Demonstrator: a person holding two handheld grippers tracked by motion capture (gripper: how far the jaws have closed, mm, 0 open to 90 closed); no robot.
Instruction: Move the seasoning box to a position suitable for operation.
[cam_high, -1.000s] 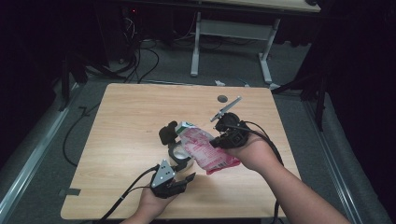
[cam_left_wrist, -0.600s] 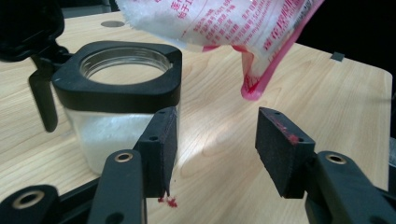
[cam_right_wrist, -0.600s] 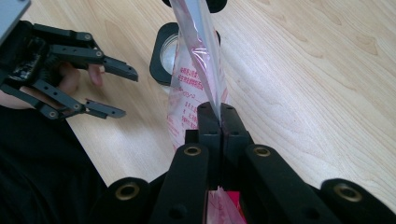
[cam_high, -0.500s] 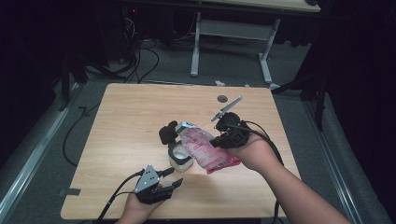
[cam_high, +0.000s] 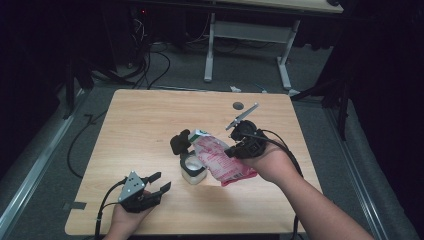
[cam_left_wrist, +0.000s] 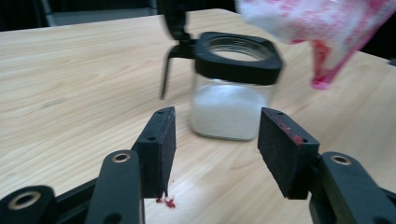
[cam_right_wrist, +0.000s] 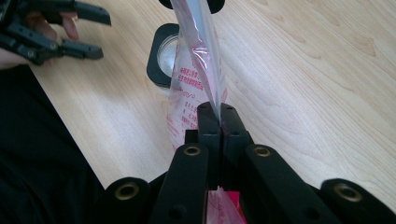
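The left gripper (cam_high: 155, 181) has slid away from the small clear glass jar with a black square rim (cam_high: 192, 168). A second ago it sat right beside the jar. Now it rests toward 7 o'clock on the light wooden table (cam_high: 140, 120), well apart from the jar. Its jaws have just been opening and stand partly spread, with nothing between them. So I think the jar now stands on its own.

The right gripper (cam_high: 233, 151) has not moved. Its jaws are pressed tight on the pink and white crinkly plastic bag (cam_high: 220, 159), pinching its thin, shiny edge. The bag tilts over the jar, just at 3 o'clock of it.

The jar sits near the middle of the table. Its round black flip lid (cam_high: 180, 141) stands open. White powder (cam_left_wrist: 229, 109) fills it about halfway. The glass looks smooth and the rim looks hard.
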